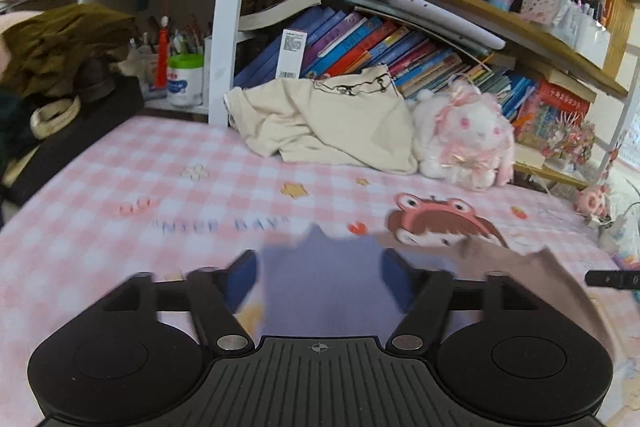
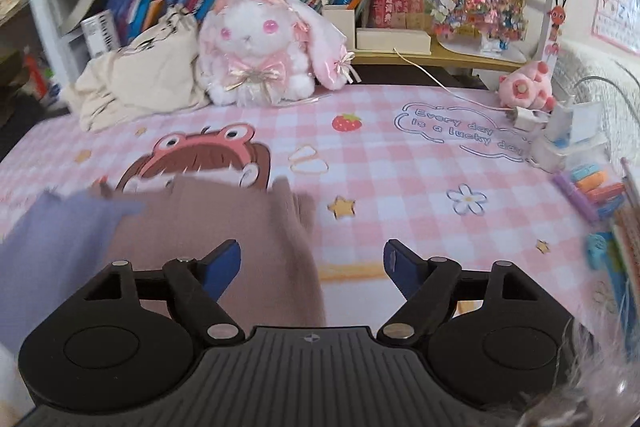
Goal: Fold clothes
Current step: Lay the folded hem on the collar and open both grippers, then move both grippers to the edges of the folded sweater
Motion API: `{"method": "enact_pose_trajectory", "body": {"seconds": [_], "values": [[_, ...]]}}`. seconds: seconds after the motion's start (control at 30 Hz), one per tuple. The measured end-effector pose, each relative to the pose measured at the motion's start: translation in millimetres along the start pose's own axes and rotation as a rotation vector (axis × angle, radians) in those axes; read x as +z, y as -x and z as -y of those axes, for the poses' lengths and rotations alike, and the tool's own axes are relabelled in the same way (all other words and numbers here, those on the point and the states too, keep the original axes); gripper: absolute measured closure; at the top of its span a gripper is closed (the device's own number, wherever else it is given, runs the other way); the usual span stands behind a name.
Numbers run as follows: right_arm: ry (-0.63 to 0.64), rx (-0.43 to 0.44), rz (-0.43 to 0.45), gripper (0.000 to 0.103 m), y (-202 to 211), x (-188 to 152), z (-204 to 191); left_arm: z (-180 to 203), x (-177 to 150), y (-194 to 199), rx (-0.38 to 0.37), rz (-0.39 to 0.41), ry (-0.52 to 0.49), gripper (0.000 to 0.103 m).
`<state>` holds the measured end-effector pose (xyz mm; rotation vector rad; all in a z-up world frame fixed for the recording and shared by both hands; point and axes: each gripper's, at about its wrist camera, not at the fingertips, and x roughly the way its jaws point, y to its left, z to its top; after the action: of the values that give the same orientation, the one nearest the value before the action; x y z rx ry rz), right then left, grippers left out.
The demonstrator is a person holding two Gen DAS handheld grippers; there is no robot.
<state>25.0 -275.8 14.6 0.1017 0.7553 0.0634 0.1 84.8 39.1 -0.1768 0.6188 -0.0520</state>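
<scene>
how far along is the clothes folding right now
Early. Nothing looks folded yet. In hand: a purple and mauve garment lies in front of both tools, but the left gripper and right gripper are open, so it isn't gripped. Left: fold it, then the cream garment crumpled beside the plush rabbit.

Your left gripper (image 1: 319, 277) and right gripper (image 2: 312, 263) are matt black plastic with blue pads and bright metal pivot pins. You see soft matt cloth: a mauve garment (image 2: 224, 227), a lilac garment (image 1: 324, 287). The checked sheet (image 2: 400, 167) is smooth printed fabric. The rabbit toy (image 2: 256, 39) is fluffy plush.
</scene>
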Motion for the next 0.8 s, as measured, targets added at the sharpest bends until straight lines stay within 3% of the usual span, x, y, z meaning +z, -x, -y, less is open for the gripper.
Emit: {"method": "enact_pose_trajectory", "body": {"seconds": [0.1, 0.2, 0.43, 0.67, 0.8], "values": [[0.029, 0.015, 0.019, 0.013, 21, -13, 2, 29, -19, 15, 0.050, -0.018, 0.027, 0.010], [0.088, 0.054, 0.010, 0.009, 36, -29, 1, 54, -34, 22, 0.091, -0.054, 0.067, 0.009], [0.260, 0.157, -0.013, 0.008, 60, -63, -4, 84, -79, 56, 0.092, -0.090, 0.192, 0.003], [0.289, 0.214, -0.030, 0.007, 66, -71, -4, 82, -89, 85, 0.163, -0.085, 0.230, 0.003], [0.304, 0.216, -0.021, 0.007, 72, -73, -9, 53, -91, 85, 0.160, -0.120, 0.419, 0.003]]}}
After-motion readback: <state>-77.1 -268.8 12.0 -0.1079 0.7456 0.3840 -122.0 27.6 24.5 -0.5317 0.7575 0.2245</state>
